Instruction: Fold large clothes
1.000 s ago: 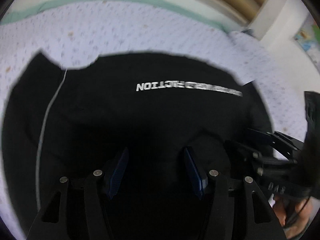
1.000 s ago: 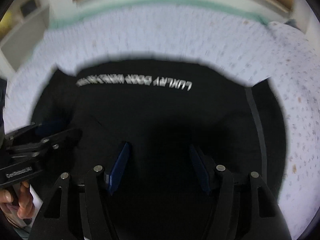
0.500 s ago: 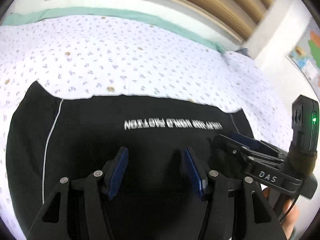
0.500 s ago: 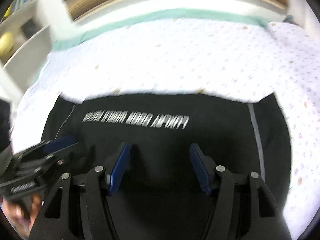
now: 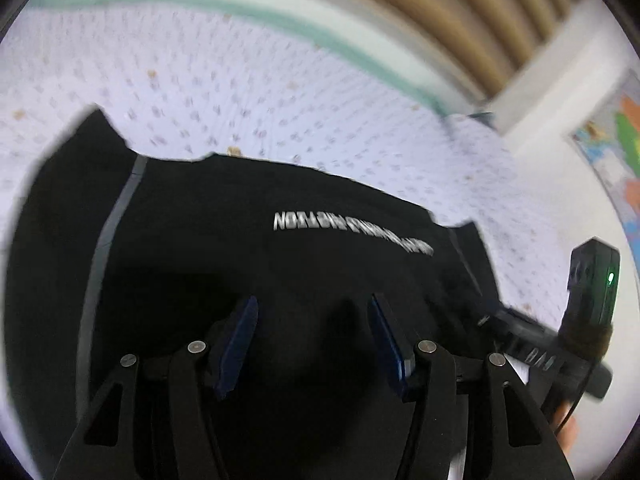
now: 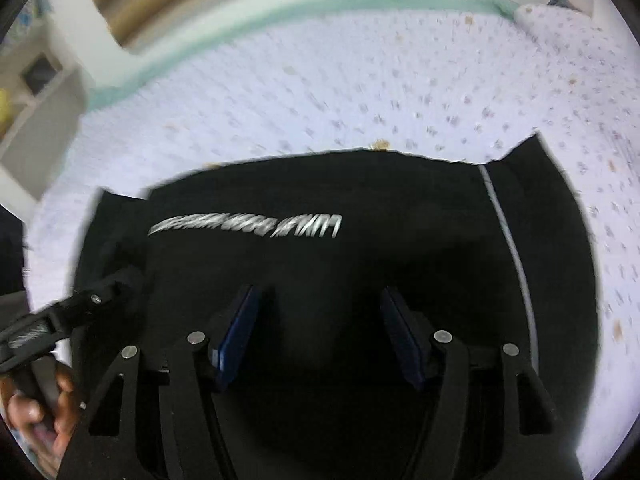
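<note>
A large black garment [image 5: 248,264] with white lettering [image 5: 344,228] and thin white side stripes lies spread on the bed; it also shows in the right wrist view [image 6: 400,248]. My left gripper [image 5: 312,316] is open and empty just above the garment's near part. My right gripper [image 6: 318,308] is open and empty over the same garment. The right gripper shows at the right edge of the left wrist view [image 5: 548,344], and the left gripper at the left edge of the right wrist view [image 6: 72,312]. Both views are blurred.
The bed has a white sheet with small purple dots [image 5: 240,92] and a green edge [image 6: 320,4] at the far side. A wooden slatted headboard [image 5: 460,12] stands behind. A shelf unit [image 6: 36,92] stands at the far left, a colourful poster [image 5: 616,160] at the right.
Both grippers stayed open. The views first tilted up and back, showing more sheet, and now swing with motion blur; the garment has not visibly changed shape.
</note>
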The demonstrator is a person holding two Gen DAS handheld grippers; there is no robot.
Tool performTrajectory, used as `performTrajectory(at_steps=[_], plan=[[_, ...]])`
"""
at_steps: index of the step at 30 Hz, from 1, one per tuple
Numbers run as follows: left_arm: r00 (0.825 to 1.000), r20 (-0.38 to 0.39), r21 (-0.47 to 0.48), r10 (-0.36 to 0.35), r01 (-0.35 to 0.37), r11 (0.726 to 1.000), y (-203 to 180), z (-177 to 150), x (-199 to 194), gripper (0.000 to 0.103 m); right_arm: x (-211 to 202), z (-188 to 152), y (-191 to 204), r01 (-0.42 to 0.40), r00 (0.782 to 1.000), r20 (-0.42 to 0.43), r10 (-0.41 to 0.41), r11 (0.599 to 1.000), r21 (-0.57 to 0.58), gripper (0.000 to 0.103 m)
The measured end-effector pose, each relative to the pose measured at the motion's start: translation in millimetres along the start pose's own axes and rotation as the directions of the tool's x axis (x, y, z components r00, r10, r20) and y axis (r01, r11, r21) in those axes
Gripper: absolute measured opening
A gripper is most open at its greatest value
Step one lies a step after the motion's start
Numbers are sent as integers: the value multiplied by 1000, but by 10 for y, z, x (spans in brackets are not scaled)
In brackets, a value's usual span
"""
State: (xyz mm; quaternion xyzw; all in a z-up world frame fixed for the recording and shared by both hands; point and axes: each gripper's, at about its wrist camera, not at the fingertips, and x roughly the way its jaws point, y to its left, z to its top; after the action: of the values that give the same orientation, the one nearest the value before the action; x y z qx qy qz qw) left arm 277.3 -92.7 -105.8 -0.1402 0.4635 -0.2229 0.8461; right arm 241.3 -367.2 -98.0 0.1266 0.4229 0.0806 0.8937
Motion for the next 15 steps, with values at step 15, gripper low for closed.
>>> performTrajectory(at_steps=[15], plan=[[983, -41, 60, 181, -178, 982, 169, -988, 57, 58, 227, -1067, 347, 70, 994, -80, -76, 995, -75, 69]])
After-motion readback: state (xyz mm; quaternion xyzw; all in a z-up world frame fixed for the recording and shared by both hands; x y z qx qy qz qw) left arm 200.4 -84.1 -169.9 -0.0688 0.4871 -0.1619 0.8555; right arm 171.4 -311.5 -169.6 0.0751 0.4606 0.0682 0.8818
